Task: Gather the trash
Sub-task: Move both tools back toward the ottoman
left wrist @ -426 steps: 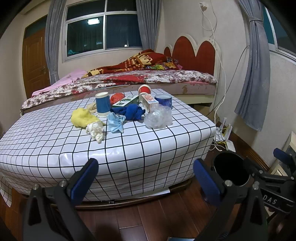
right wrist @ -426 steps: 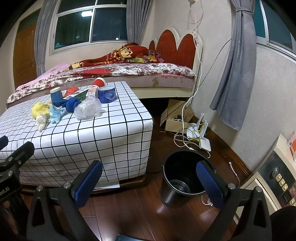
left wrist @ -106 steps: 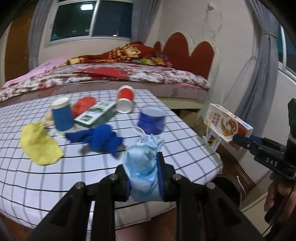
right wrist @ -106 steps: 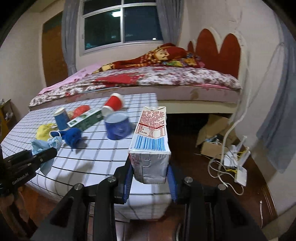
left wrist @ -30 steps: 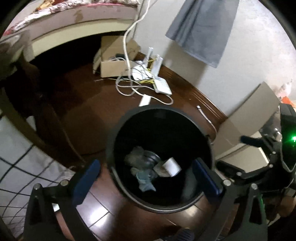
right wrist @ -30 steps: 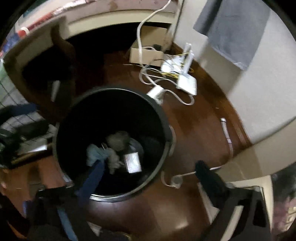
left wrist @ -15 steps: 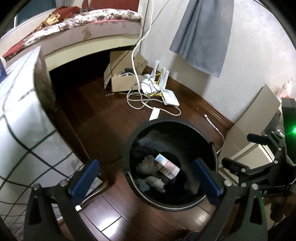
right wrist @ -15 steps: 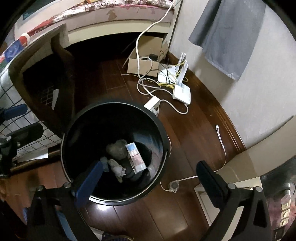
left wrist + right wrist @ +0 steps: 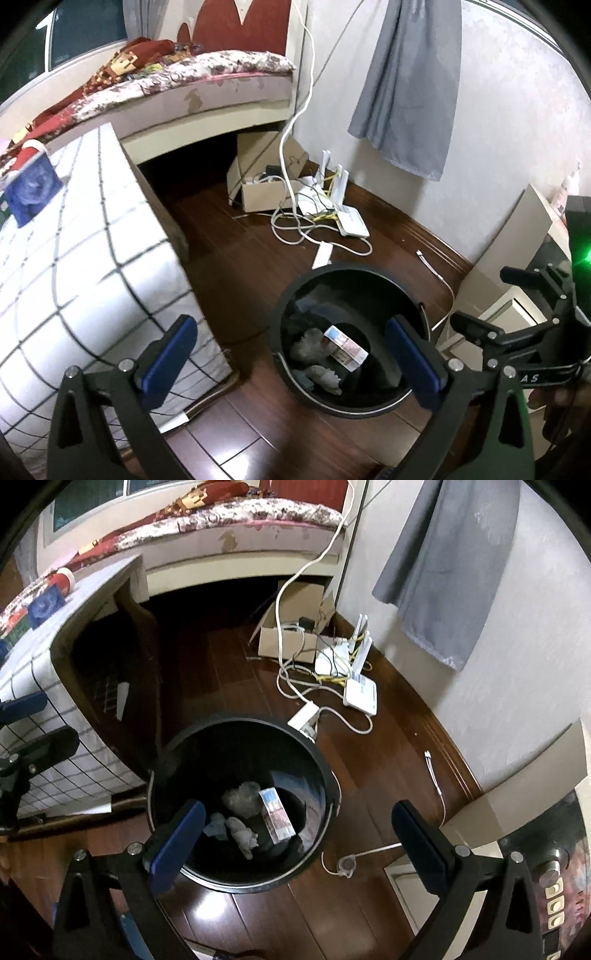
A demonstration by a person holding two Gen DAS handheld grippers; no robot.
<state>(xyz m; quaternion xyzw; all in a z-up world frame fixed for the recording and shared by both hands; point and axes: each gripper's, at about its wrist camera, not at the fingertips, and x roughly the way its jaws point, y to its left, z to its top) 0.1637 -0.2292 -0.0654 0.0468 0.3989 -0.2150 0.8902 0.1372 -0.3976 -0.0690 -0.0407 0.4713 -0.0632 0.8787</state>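
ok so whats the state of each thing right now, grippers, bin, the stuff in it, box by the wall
left gripper: open, empty
right gripper: open, empty
black bin: upright on the floor, no lid, partly filled
carton: lying on its side in the bin
crumpled trash: loose at the bin bottom beside the carton
cardboard box: open, flaps up, cables running into it
blue cup: on the checked table

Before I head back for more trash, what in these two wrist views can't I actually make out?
- Bin floor: the right wrist view hides its near part behind a gripper finger.
- Carton print: too small to read in either view.
- Table trash: cut off by the left edge; only a blue cup shows.
- Open box contents: too small, tangled in cables.
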